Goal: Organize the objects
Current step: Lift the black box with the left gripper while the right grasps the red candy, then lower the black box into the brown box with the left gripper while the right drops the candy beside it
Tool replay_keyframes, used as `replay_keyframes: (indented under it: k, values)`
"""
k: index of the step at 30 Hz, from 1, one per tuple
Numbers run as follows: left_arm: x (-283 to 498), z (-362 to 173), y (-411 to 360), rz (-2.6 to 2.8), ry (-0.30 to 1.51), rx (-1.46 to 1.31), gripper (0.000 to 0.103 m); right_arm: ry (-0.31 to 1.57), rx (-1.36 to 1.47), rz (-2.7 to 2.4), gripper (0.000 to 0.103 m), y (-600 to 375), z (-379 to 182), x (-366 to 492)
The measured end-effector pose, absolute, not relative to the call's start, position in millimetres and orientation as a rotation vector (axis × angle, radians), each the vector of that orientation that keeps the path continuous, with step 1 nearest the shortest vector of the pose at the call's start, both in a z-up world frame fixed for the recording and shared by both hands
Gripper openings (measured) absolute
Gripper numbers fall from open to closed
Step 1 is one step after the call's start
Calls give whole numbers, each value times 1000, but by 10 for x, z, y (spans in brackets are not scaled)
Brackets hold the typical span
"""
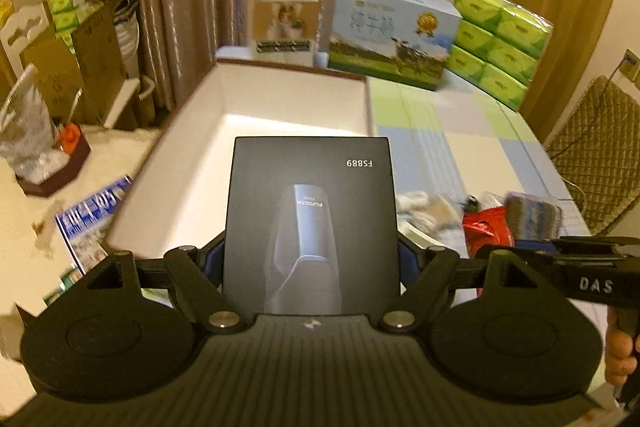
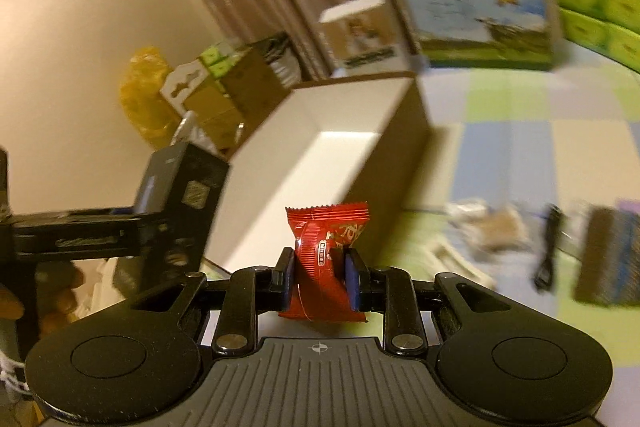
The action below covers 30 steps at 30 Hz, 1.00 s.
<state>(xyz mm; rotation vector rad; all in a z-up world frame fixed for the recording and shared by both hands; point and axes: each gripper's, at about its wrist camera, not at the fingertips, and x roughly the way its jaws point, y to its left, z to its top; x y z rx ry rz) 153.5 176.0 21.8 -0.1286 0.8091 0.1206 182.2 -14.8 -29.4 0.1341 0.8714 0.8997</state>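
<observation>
My left gripper (image 1: 311,259) is shut on a black shaver box (image 1: 310,223) marked FS889 and holds it upright just in front of the open white storage box (image 1: 296,95). The black box also shows in the right wrist view (image 2: 176,195). My right gripper (image 2: 320,279) is shut on a red snack packet (image 2: 326,255) and holds it near the storage box's (image 2: 344,131) near corner. The right gripper also shows in the left wrist view (image 1: 560,259) at the right, with the red packet (image 1: 486,227) beside it.
A checked tablecloth (image 1: 460,131) covers the table. A small picture box (image 1: 284,23), a blue milk carton box (image 1: 392,31) and green tissue packs (image 1: 500,43) stand at the back. Loose items, a black cable (image 2: 548,251) and a dark pouch (image 2: 612,259), lie on the right.
</observation>
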Motion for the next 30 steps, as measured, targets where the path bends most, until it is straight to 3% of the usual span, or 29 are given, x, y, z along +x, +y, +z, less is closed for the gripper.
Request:
replay_keyframes:
  k: [12,30]
  values:
    - [2110,-24,2519,133,841,-59,76,895,23,879,23,922,-459,2037]
    - [2646,-811,2804,57,1063,-39,76,982,-146,827,23,1333,-845,2254]
